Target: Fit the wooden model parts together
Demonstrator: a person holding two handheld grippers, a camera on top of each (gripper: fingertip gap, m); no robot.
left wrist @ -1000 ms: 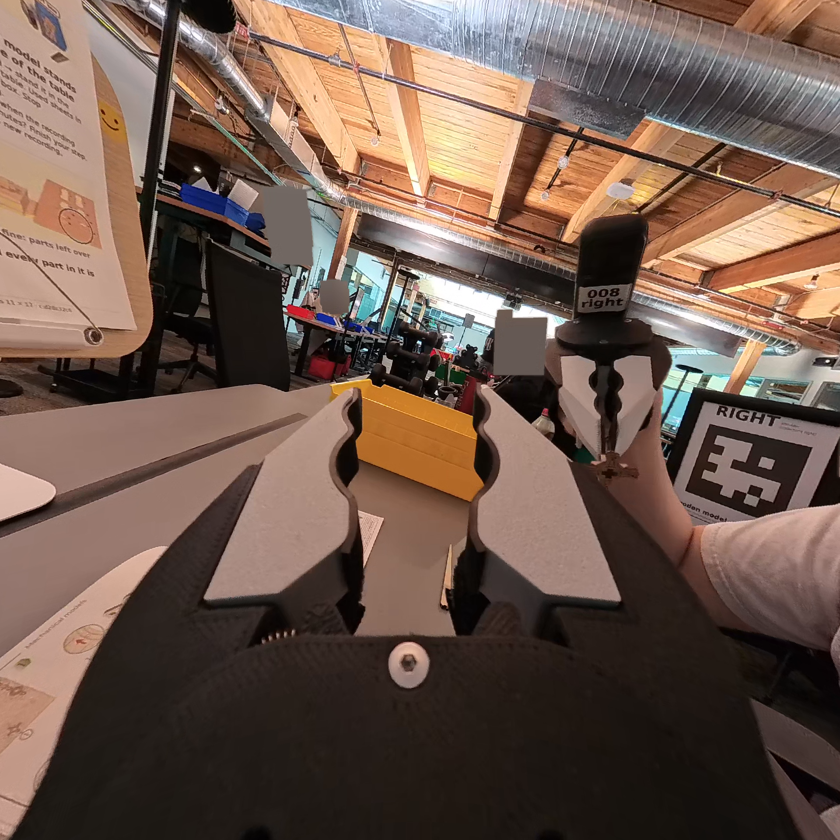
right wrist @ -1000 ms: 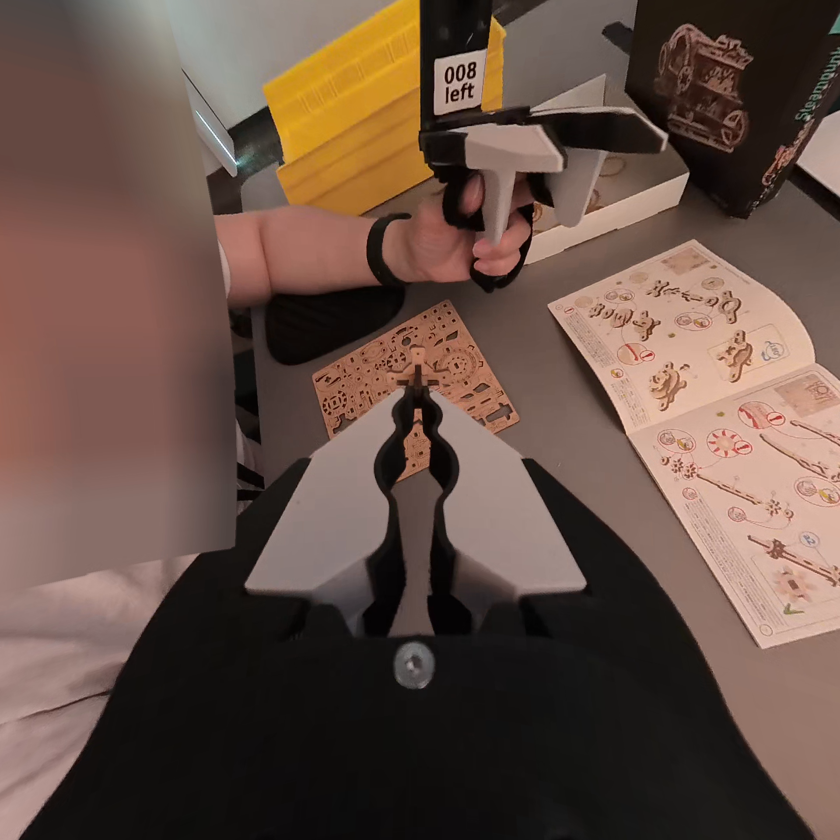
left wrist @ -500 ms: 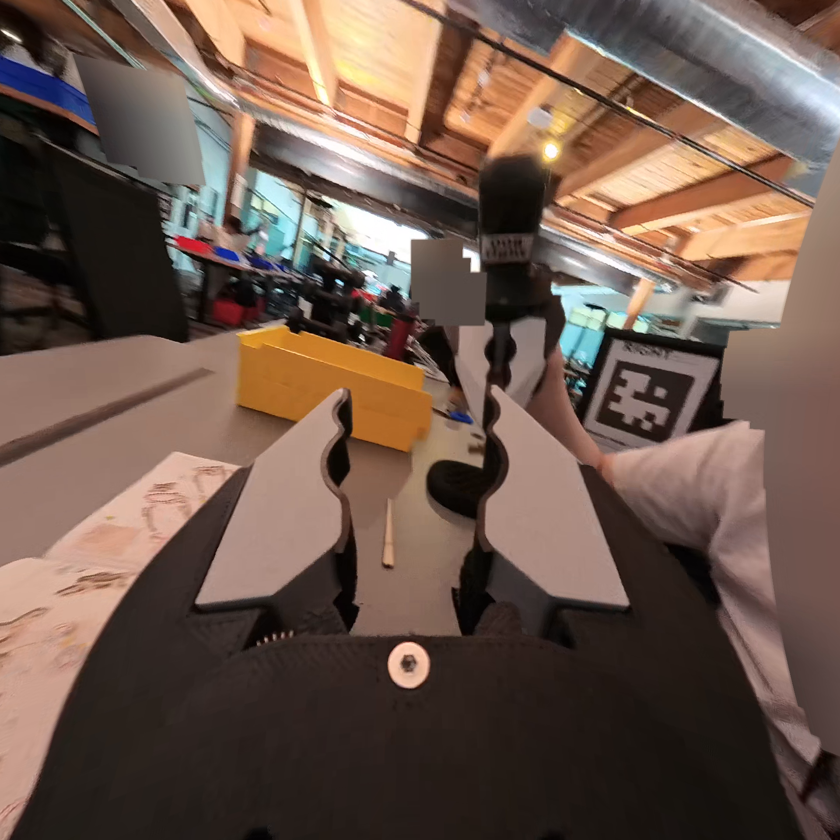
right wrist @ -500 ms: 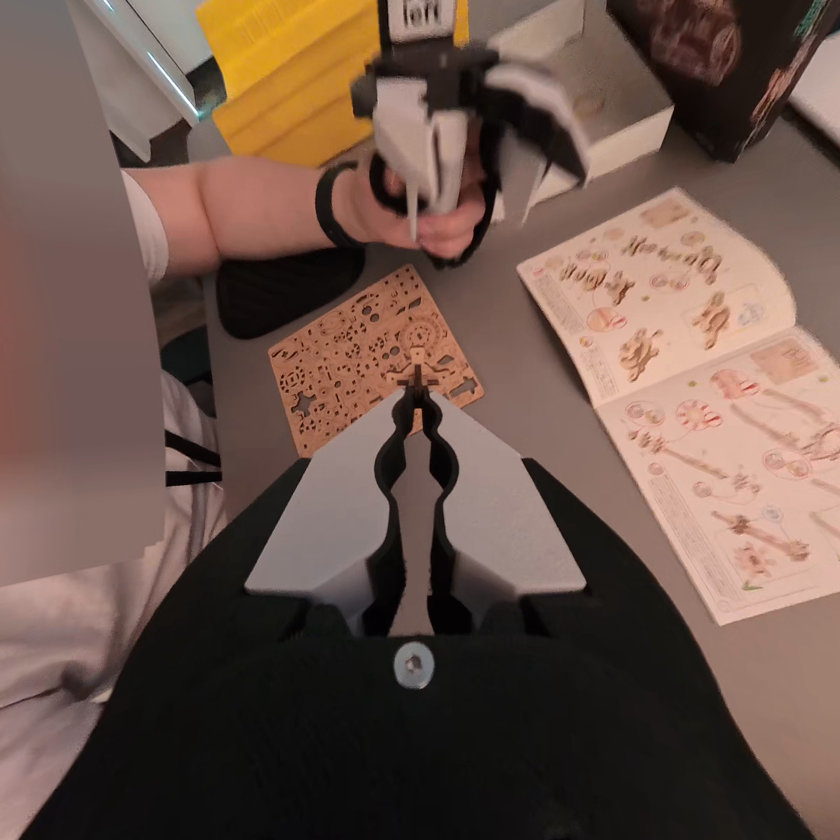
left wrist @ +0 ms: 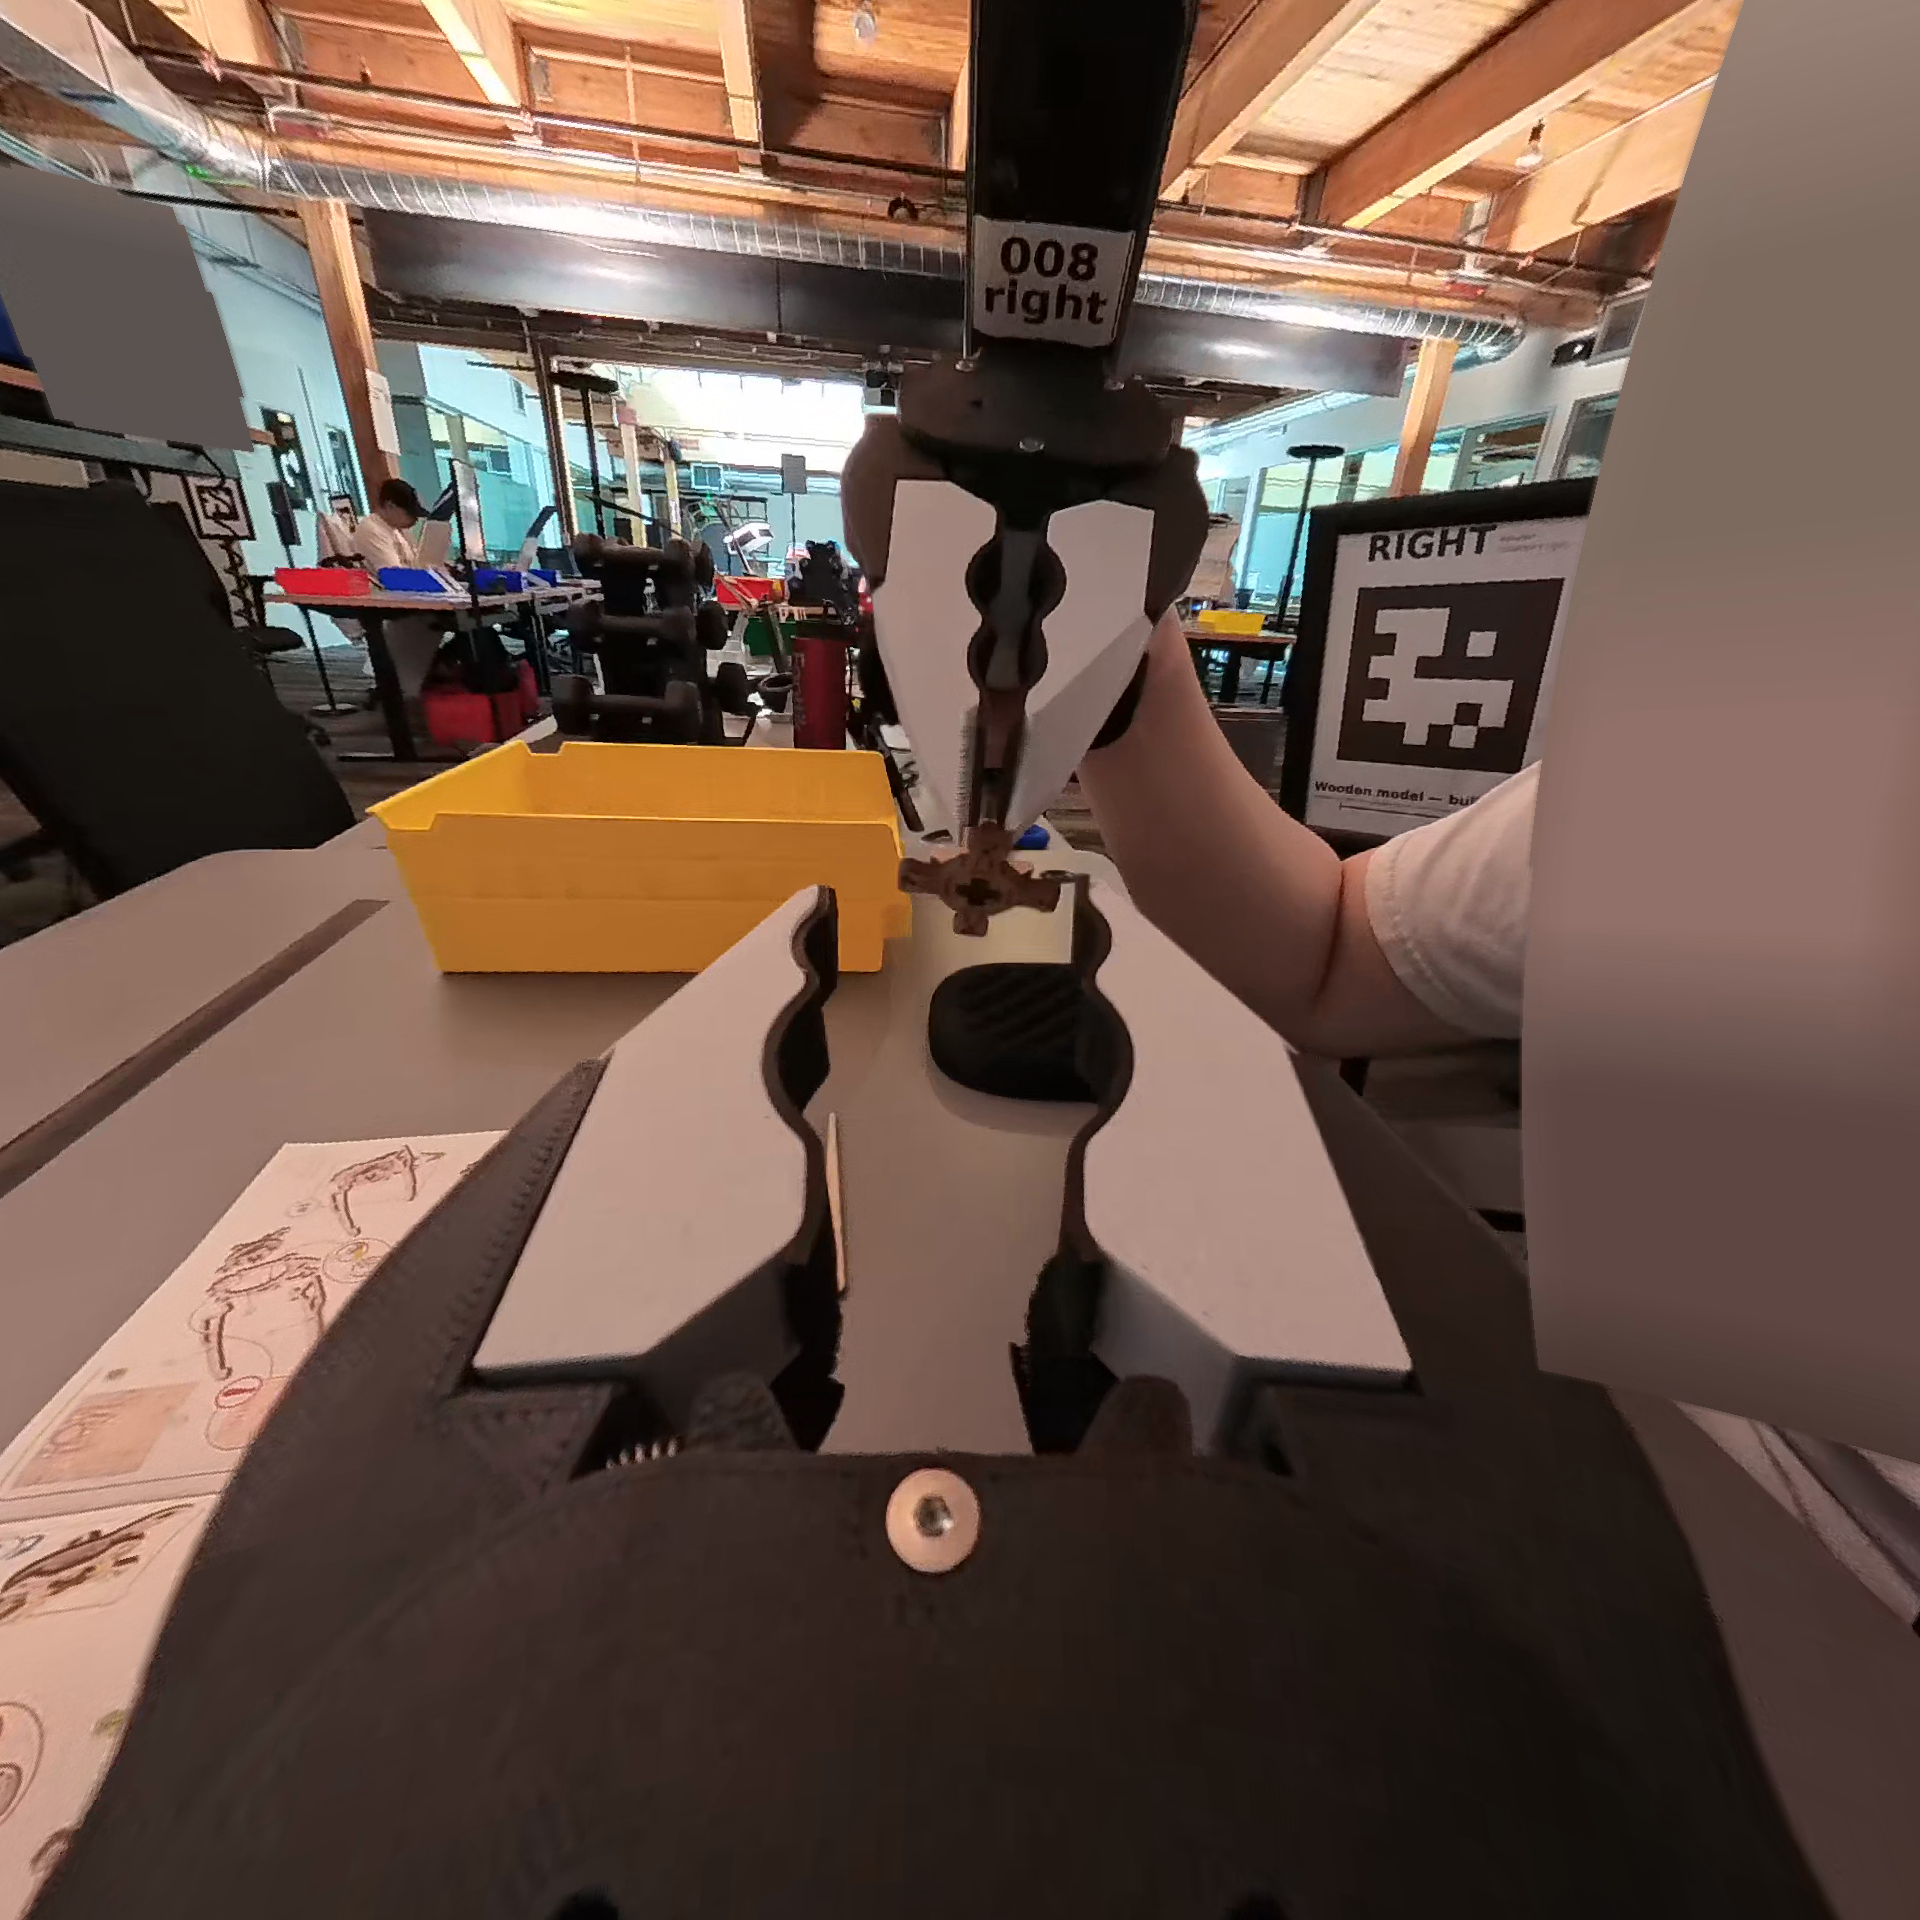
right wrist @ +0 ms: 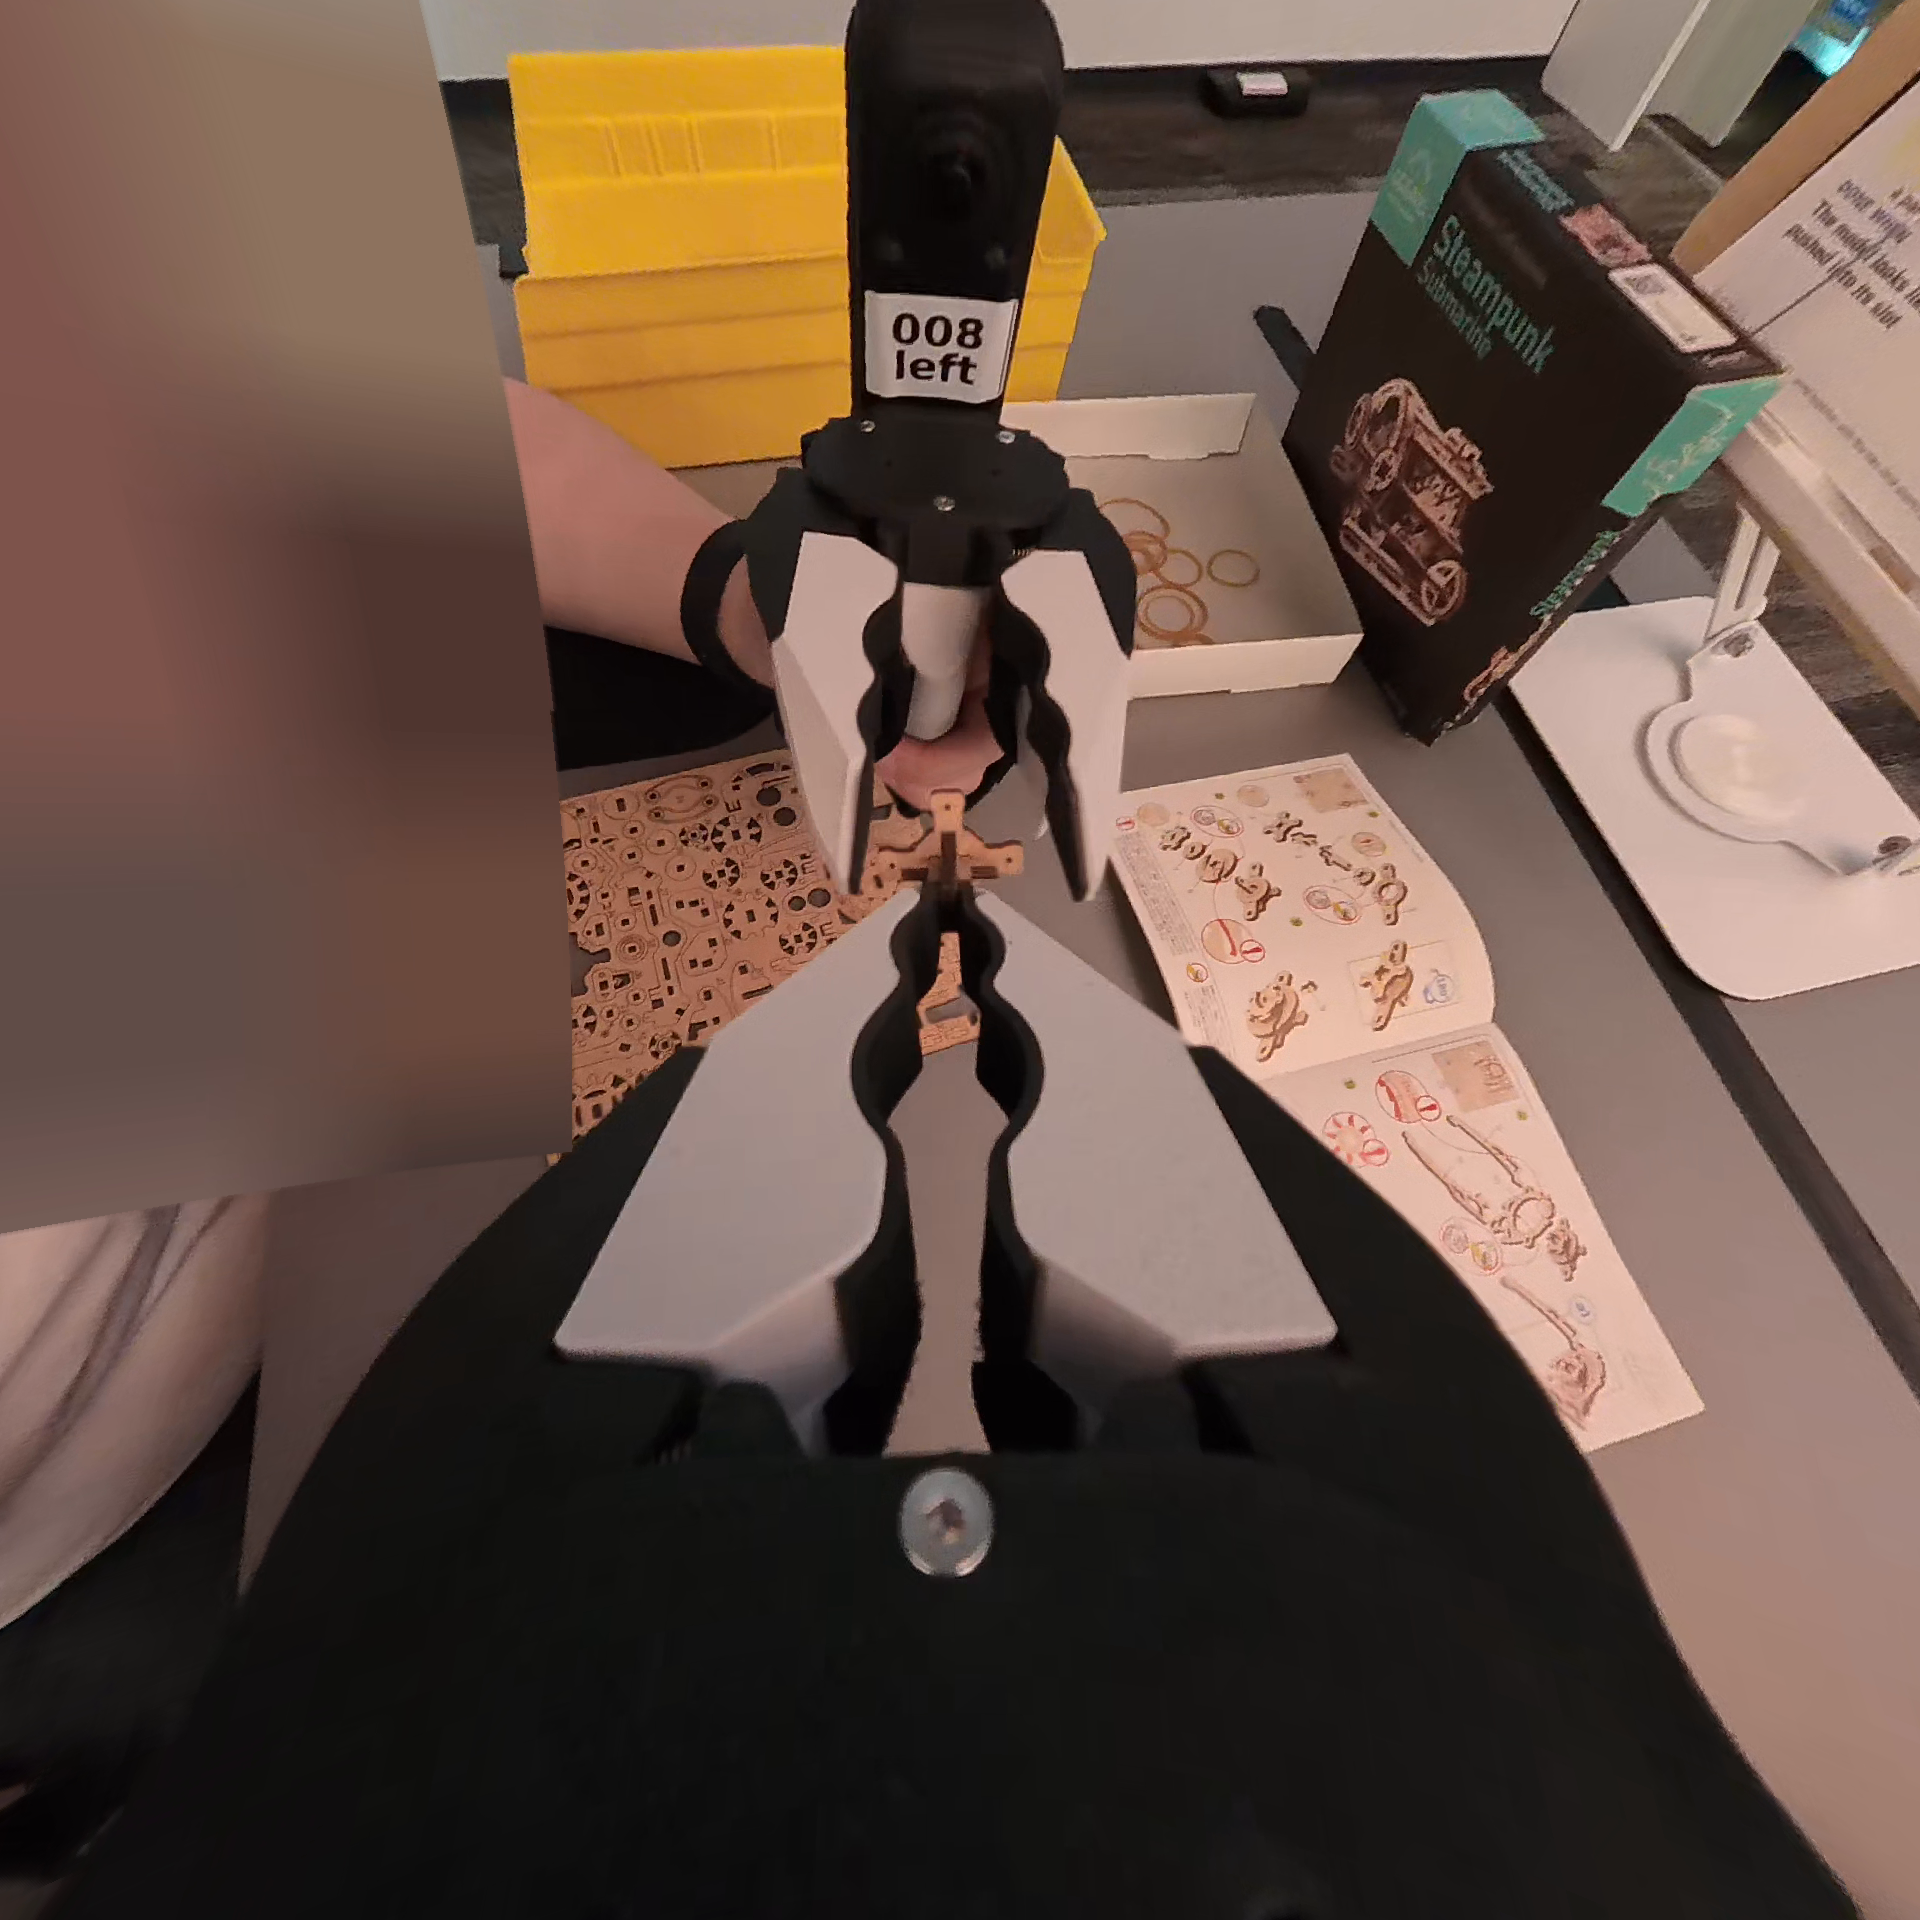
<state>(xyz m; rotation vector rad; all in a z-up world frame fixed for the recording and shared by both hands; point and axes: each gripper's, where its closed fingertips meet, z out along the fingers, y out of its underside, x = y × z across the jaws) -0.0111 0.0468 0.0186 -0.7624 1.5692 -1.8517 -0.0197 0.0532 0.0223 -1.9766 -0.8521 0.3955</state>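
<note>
My right gripper (right wrist: 940,902) is shut on a small cross-shaped wooden part (right wrist: 948,854) and holds it above the table. It also shows in the left wrist view (left wrist: 982,821), pointing down, with the wooden part (left wrist: 971,888) at its tips. My left gripper (left wrist: 951,914) is open and empty and faces the right one. Its fingertips stand on either side of the part without touching it, as the right wrist view (right wrist: 966,868) shows. A punched wooden parts sheet (right wrist: 686,914) lies on the table below. A thin wooden stick (left wrist: 836,1205) lies on the table between my left fingers.
A yellow bin (left wrist: 644,862) stands behind, with a black pad (left wrist: 1023,1029) near it. An open instruction booklet (right wrist: 1351,1039) lies to the right. A white tray (right wrist: 1247,665) with rubber bands, a black model box (right wrist: 1507,447) and a white stand base (right wrist: 1766,810) are at the back right. The tips of both grippers are at nearly the same place.
My left gripper has swung round and come close to the right one, so its open fingers now flank the wooden part. The right gripper has kept its hold on the part.
</note>
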